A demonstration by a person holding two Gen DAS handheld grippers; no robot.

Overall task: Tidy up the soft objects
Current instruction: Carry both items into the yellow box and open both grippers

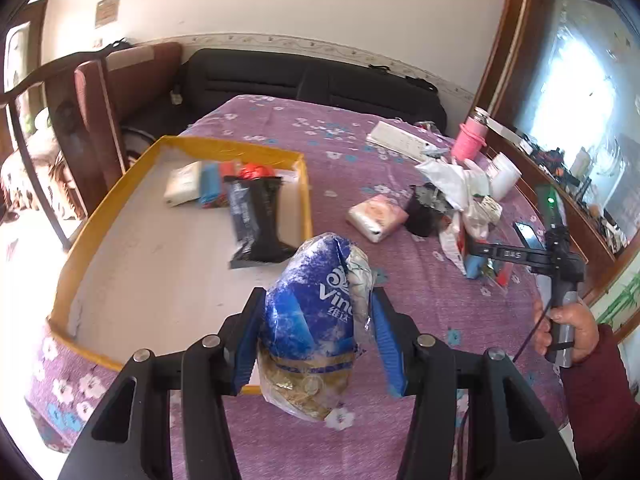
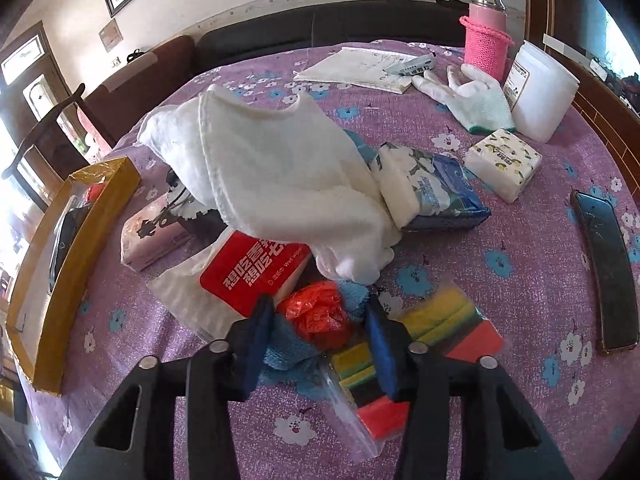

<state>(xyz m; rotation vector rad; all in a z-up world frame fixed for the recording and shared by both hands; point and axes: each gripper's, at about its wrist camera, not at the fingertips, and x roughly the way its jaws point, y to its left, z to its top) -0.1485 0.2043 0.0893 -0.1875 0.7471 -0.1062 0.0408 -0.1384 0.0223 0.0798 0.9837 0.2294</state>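
In the left wrist view my left gripper (image 1: 318,304) is shut on a blue tissue pack (image 1: 308,312) in clear wrap, held above the near right corner of a yellow-rimmed box (image 1: 307,200). The box holds a white pack (image 1: 183,183), a black packet (image 1: 256,220) and small blue and red items. In the right wrist view my right gripper (image 2: 318,316) points down into a pile, its blue pads against a crumpled red plastic bundle (image 2: 316,316) and a blue cloth (image 2: 288,344). A white towel (image 2: 280,176) is draped over the pile behind them.
A red wet-wipes pack (image 2: 248,272), a pink tissue pack (image 2: 154,236), bagged coloured sponges (image 2: 436,328), a blue-white pack (image 2: 436,192), a small white pack (image 2: 504,164), a glove (image 2: 476,100), a white jar (image 2: 540,92), a pink flask (image 2: 486,32) and a phone (image 2: 604,272) lie on the purple tablecloth (image 2: 520,264).
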